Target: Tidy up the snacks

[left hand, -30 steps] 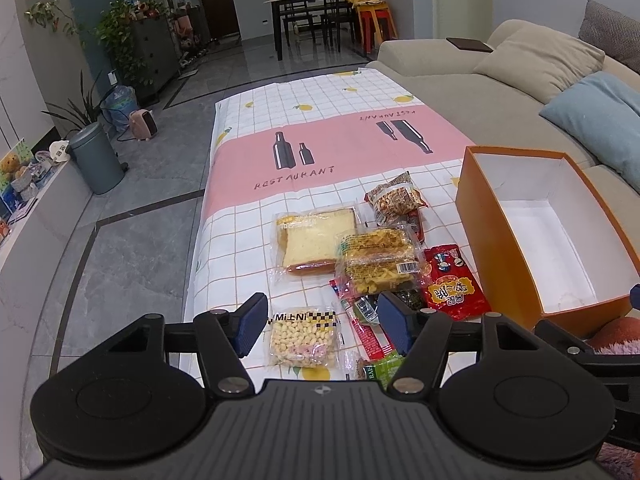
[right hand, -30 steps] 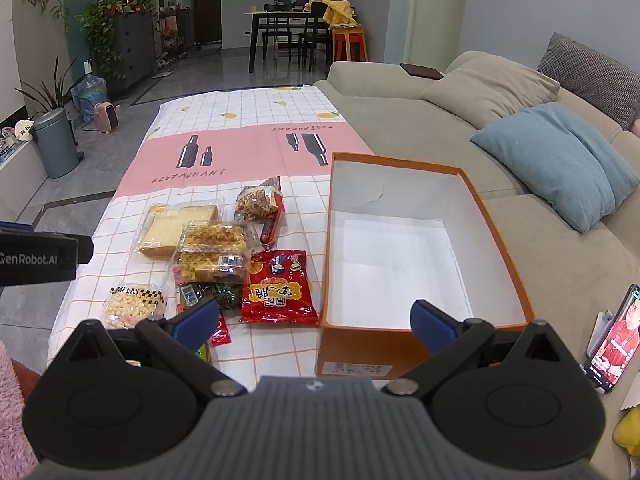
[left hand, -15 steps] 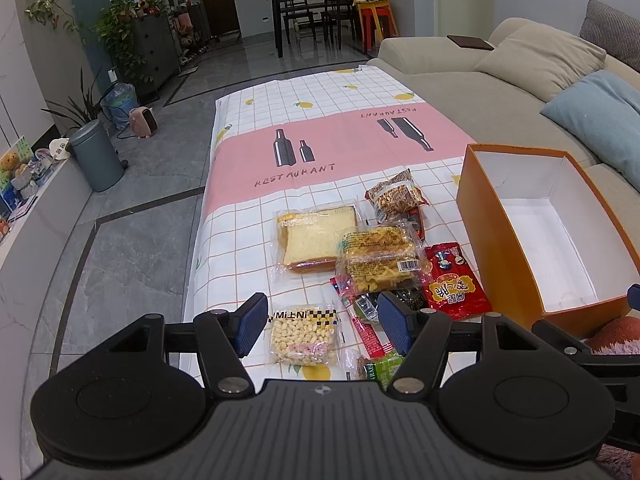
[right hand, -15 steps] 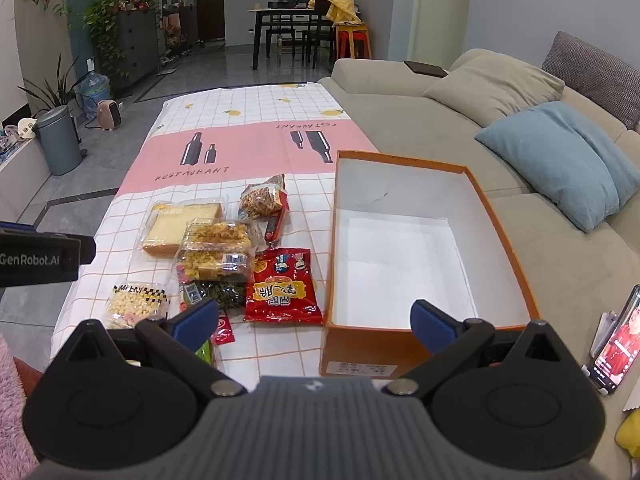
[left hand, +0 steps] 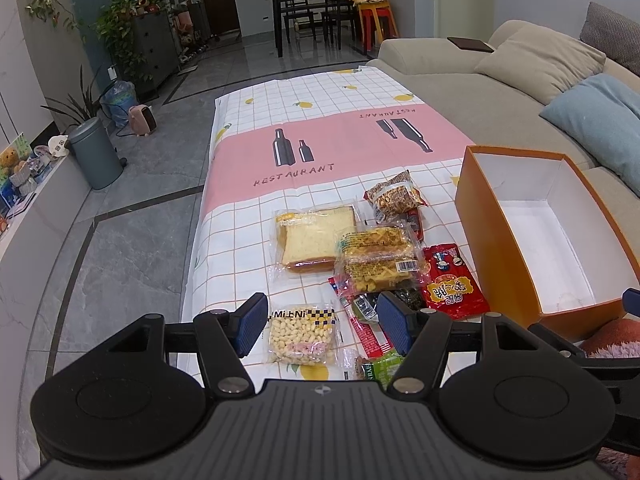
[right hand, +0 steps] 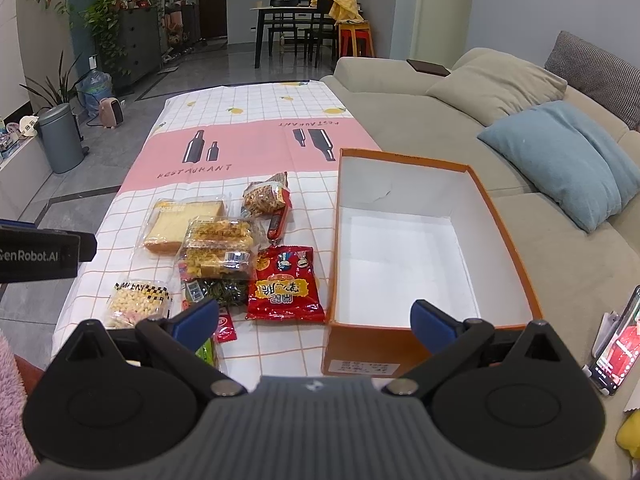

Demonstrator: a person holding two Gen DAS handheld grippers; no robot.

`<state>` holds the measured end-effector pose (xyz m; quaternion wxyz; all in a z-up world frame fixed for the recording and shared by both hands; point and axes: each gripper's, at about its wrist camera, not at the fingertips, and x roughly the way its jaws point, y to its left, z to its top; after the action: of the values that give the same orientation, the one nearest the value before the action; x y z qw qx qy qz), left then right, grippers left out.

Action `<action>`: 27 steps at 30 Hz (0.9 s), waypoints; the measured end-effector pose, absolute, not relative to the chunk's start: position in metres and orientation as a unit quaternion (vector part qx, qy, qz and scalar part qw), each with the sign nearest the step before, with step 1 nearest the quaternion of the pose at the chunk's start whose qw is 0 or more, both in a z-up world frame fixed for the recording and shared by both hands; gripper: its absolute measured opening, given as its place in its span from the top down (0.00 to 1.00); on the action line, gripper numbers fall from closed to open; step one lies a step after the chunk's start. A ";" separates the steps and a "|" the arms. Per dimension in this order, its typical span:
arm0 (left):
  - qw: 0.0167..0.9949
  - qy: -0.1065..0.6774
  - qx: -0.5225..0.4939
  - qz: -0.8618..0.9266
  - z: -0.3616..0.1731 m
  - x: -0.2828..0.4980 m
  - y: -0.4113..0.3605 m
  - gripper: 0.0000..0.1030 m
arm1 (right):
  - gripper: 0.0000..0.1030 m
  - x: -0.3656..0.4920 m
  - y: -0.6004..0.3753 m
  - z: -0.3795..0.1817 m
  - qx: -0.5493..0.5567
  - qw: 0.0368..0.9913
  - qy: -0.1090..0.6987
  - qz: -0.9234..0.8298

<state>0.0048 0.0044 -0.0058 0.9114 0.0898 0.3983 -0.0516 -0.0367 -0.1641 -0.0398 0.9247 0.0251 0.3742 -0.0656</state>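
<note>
Beyond the low table stretches a living room with grey tiled floor, a beige sofa (right hand: 460, 92) along the right side carrying a blue cushion (right hand: 560, 156), and a dark dining table (right hand: 296, 16) at the far end. A checked tablecloth (left hand: 320, 152) with a pink band and bottle prints covers the low table. On its right side, near the sofa, stands an orange box (right hand: 504, 216) with a white inside, open at the top and holding nothing. Left of the box lies the cluster of snacks, all flat on the cloth: a packet of sliced bread (left hand: 314, 236); a clear pack of yellow crackers (left hand: 378, 260) overlapping the bread's right edge; a red bag with Chinese writing (right hand: 286, 284) just beside the box wall; a brown snack packet (left hand: 394, 198) farthest from the cameras, with a red sausage stick (right hand: 278, 222) under its near edge; a dark green packet (right hand: 222, 290) partly tucked under the crackers; and a small bag of pale puffed pieces (left hand: 302, 334) nearest the left side.

Both claws hover over the near edge of the table, touching nothing. The left gripper (left hand: 320, 322) has its blue pads well apart — the puffed-pieces bag shows between them. The right gripper (right hand: 314, 322) is spread wider, framing the red bag and the near corner of the box.
</note>
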 end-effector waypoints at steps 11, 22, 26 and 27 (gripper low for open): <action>0.911 0.399 0.089 -0.052 -0.005 0.005 0.004 0.27 | 0.03 -0.036 -0.164 -0.040 0.027 0.924 0.377 -0.065; 0.911 0.400 0.086 -0.055 -0.005 0.005 0.004 0.27 | 0.03 -0.036 -0.164 -0.041 0.026 0.924 0.377 -0.065; 0.909 0.403 0.084 -0.056 -0.004 0.005 0.004 0.27 | 0.03 -0.036 -0.163 -0.041 0.026 0.923 0.378 -0.064; 0.909 0.404 0.084 -0.056 -0.004 0.006 0.004 0.27 | 0.03 -0.036 -0.163 -0.042 0.026 0.923 0.379 -0.064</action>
<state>0.0055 0.0044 -0.0045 0.9091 0.0840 0.4042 -0.0562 -0.0361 -0.1627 -0.0417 0.9228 0.0257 0.3791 -0.0636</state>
